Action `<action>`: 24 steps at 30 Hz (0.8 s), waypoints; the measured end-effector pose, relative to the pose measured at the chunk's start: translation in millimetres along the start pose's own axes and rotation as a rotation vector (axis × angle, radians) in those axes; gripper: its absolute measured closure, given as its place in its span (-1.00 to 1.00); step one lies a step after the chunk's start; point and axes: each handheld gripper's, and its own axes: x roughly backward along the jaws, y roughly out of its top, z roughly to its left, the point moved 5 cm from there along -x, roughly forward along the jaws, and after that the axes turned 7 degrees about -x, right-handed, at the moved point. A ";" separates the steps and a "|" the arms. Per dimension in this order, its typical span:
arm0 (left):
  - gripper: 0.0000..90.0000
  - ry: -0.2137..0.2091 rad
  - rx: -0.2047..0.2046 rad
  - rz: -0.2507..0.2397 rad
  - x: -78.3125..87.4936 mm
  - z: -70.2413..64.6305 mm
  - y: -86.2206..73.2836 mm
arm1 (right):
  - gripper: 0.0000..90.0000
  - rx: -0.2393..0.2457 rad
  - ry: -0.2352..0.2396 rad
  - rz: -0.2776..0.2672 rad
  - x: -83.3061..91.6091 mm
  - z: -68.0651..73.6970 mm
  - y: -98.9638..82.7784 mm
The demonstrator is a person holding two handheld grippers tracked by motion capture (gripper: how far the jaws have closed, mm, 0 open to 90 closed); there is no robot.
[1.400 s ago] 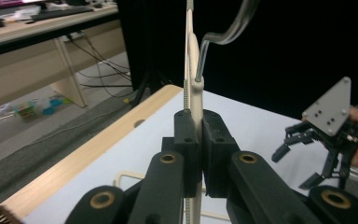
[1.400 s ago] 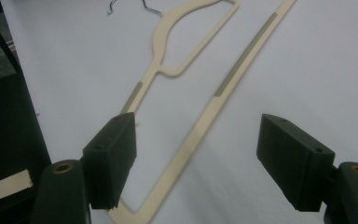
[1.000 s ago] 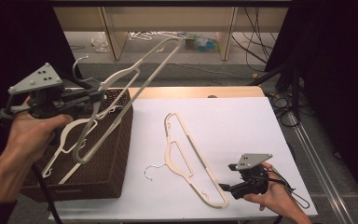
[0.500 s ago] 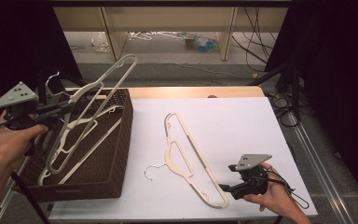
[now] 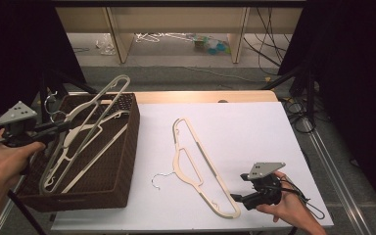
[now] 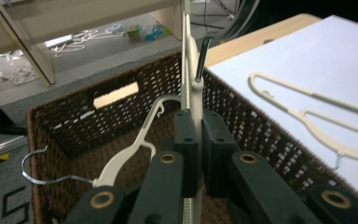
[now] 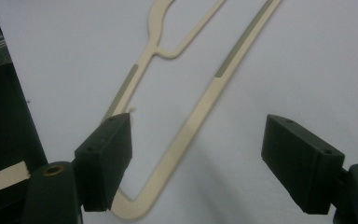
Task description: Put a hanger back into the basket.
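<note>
The left gripper (image 5: 54, 128) was at the left rim of the brown wicker basket (image 5: 127, 161), its jaws clamped on the edge of a cream hanger (image 5: 90, 122). In the left gripper view that hanger (image 6: 192, 70) ran straight up between the closed jaws, seen edge-on. Its long loop tilted up out of the basket and reached past the far rim, with one end down inside. A second cream hanger (image 5: 98, 152) lay slanted in the basket underneath it, and its metal hook (image 6: 37, 168) showed near the basket's left wall.

The right gripper (image 5: 242, 198) rested low at the near right of the white table (image 5: 254, 132), held in the right hand (image 5: 286, 205), its jaws spread wide and holding nothing. A third cream hanger (image 5: 200, 166) lay flat on the table, well apart from the basket. Its near corner sat just beside the right gripper's tips; in the right gripper view this corner (image 7: 177, 154) lay between the open jaws, closer to the left one. White surface lay bare to the right of that hanger and beyond it toward the far edge
</note>
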 end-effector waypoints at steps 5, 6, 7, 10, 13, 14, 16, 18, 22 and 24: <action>0.90 -0.009 -0.072 0.017 -7.5 -0.2 -11.3 | -0.43 -0.003 0.008 0.014 1.0 0.7 -0.5; 0.90 -0.008 -0.111 0.023 -8.8 1.7 -13.1 | -0.43 -0.002 0.005 0.009 0.9 0.3 -0.3; 0.90 -0.007 -0.144 0.021 -10.8 3.1 -14.9 | -0.43 -0.001 0.005 0.011 1.0 0.2 -0.4; 0.90 -0.016 -0.157 0.026 -15.3 1.8 -19.9 | -0.43 0.000 0.004 0.011 1.0 -0.1 -0.5; 0.90 -0.027 -0.109 0.036 -24.0 -4.4 -30.5 | -0.43 -0.007 0.005 0.004 0.4 0.4 -1.1; 0.90 -0.040 -0.097 0.049 -25.3 -6.2 -33.1 | -0.43 -0.005 0.000 -0.001 -0.1 0.0 -1.0; 0.90 -0.044 -0.060 0.031 -29.1 -7.8 -37.3 | -0.43 -0.006 0.004 0.013 1.5 -0.3 -1.2; 0.90 -0.045 -0.046 0.027 -30.6 -8.1 -39.1 | -0.43 -0.010 0.001 0.002 0.7 0.0 -1.4; 0.90 -0.074 0.023 0.043 -41.6 -14.8 -41.2 | -0.43 -0.008 -0.004 0.000 0.3 -1.4 -2.0; 0.90 -0.086 0.018 0.069 -43.6 -15.5 -41.9 | -0.43 -0.011 -0.002 0.002 0.2 -1.2 -2.4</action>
